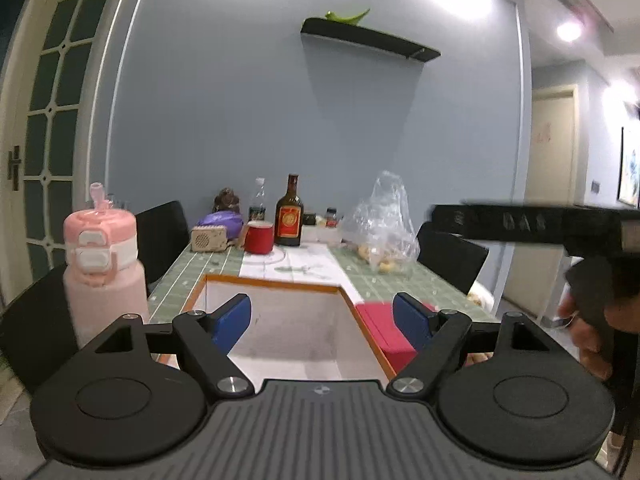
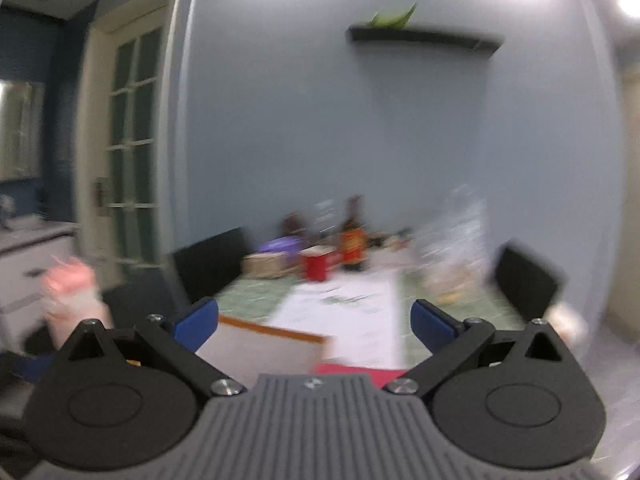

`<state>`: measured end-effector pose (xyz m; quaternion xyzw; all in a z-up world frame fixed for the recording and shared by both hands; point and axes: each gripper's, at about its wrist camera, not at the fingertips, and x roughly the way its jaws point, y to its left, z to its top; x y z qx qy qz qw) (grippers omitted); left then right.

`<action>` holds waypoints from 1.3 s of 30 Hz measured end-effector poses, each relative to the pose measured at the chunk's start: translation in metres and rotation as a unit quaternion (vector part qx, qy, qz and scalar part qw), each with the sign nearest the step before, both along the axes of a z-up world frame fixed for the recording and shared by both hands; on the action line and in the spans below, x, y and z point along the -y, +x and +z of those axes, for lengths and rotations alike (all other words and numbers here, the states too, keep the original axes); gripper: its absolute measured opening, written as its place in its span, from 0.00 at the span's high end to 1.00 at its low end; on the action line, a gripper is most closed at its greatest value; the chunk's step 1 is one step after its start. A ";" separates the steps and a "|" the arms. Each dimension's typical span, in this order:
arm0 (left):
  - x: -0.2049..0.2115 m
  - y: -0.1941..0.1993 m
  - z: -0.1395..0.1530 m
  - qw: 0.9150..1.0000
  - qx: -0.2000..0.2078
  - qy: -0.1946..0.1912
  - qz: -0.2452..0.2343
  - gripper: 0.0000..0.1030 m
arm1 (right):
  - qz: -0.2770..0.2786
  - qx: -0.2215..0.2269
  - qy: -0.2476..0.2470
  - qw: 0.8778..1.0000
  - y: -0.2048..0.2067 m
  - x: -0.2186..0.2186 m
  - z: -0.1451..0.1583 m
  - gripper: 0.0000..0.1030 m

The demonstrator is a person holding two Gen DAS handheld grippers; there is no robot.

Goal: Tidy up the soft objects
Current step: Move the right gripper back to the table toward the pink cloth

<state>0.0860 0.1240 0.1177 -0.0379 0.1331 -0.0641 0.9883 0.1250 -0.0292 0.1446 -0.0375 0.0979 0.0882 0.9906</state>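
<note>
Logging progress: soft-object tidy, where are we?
Nothing looks done: the orange-rimmed box shows only bare white interior. Nothing in hand: left gripper and right gripper are both open and empty. All sorting is left; a red item lies beside the box.

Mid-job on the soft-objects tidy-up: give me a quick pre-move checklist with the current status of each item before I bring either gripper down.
1. Left gripper open, nothing between its fingers: ok.
2. Right gripper open, nothing held: ok.
3. White box with the orange rim open, inside looks bare: ok.
4. Red item lies right of the box, by the left gripper's right finger; whether it is soft: cannot tell.
5. Pink bottle stands close on the left gripper's left side, a knock risk: not ok.
6. Right wrist view sharp enough to aim: not ok, it is blurred.
</note>
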 end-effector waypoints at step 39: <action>0.170 -0.011 -0.136 0.989 -0.117 -0.042 -0.079 0.08 | -0.135 -0.147 0.160 0.967 -0.088 0.207 -0.163 0.03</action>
